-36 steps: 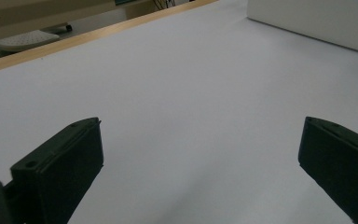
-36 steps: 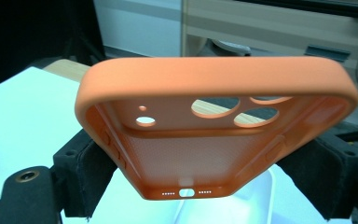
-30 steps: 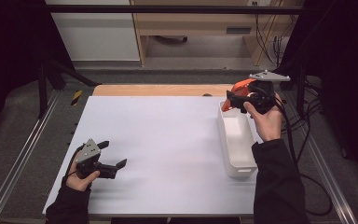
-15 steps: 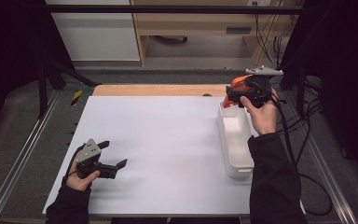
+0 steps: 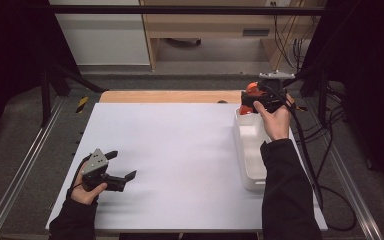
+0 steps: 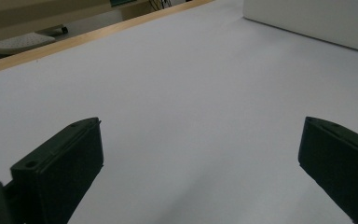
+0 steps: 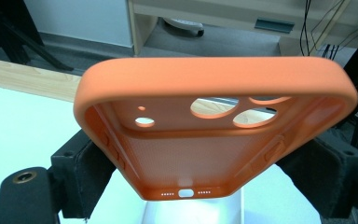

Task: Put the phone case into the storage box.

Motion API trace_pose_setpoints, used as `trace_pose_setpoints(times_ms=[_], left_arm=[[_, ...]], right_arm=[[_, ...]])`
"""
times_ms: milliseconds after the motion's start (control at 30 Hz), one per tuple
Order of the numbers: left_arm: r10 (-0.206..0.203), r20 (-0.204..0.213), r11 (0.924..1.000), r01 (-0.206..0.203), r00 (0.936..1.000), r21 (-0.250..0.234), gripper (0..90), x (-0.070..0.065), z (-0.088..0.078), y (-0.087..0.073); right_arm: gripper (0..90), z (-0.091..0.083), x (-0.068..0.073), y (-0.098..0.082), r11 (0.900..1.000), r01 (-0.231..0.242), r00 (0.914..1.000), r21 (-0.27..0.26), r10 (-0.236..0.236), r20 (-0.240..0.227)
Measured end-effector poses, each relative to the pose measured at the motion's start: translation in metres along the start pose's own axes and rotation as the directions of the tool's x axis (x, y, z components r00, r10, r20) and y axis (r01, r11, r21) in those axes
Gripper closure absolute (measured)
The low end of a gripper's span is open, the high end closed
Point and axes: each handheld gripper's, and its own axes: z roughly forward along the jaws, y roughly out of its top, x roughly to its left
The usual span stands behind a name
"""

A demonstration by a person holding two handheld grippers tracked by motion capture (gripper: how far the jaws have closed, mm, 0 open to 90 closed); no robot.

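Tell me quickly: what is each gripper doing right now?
Left gripper: open, holding nothing, low over the white table.
Right gripper: closed on the orange phone case.

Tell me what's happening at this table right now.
A person works with a handheld gripper in each hand. The right gripper is shut on an orange phone case, holding it by its two long sides above the far end of a white tray at the table's right edge. The left gripper rests low over the white table near the front left, its fingers wide apart with nothing between them.
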Motion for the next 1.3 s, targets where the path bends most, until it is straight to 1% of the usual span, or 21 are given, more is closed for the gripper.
trace_pose_setpoints(times_ms=[267,400,567,733,967,1033,1067,1300], left_arm=[[0.003,0.001,1.0,-0.003,1.0,0.002,0.0,0.0,0.001,0.0],[0.002,0.001,1.0,-0.002,1.0,0.002,0.0,0.0,0.001,0.0],[0.003,0.002,1.0,-0.003,1.0,0.005,0.0,0.0,0.001,0.0],[0.006,0.004,1.0,-0.006,1.0,0.006,0.0,-0.001,0.001,0.0],[0.007,0.005,0.9999,-0.007,1.0,0.01,0.0,-0.001,0.002,-0.001],[0.007,0.004,0.9999,-0.007,1.0,0.011,0.0,-0.001,0.002,-0.001],[0.007,0.004,0.9999,-0.007,1.0,0.011,0.0,-0.001,0.002,-0.001],[0.008,0.005,0.9999,-0.008,1.0,0.012,0.0,-0.001,0.002,-0.001]], right_arm=[[15.4,0.01,-0.002,-0.004,1.0,-0.024,0.9996,0.019,0.024,0.015],[15.5,0.016,-0.007,-0.008,0.998,-0.047,0.9988,0.03,0.046,0.018],[15.5,0.02,-0.009,-0.011,0.998,-0.048,0.9986,0.043,0.047,0.023],[15.5,0.025,-0.009,-0.014,0.997,-0.062,0.9978,0.052,0.061,0.026],[15.4,0.033,-0.007,-0.018,0.995,-0.069,0.9971,0.068,0.066,0.038],[15.4,0.036,-0.008,-0.02,0.995,-0.072,0.9967,0.068,0.069,0.043],[15.4,0.038,-0.008,-0.022,0.994,-0.082,0.9957,0.073,0.078,0.049],[15.4,0.046,-0.01,-0.027,0.993,-0.088,0.9946,0.082,0.083,0.062]])
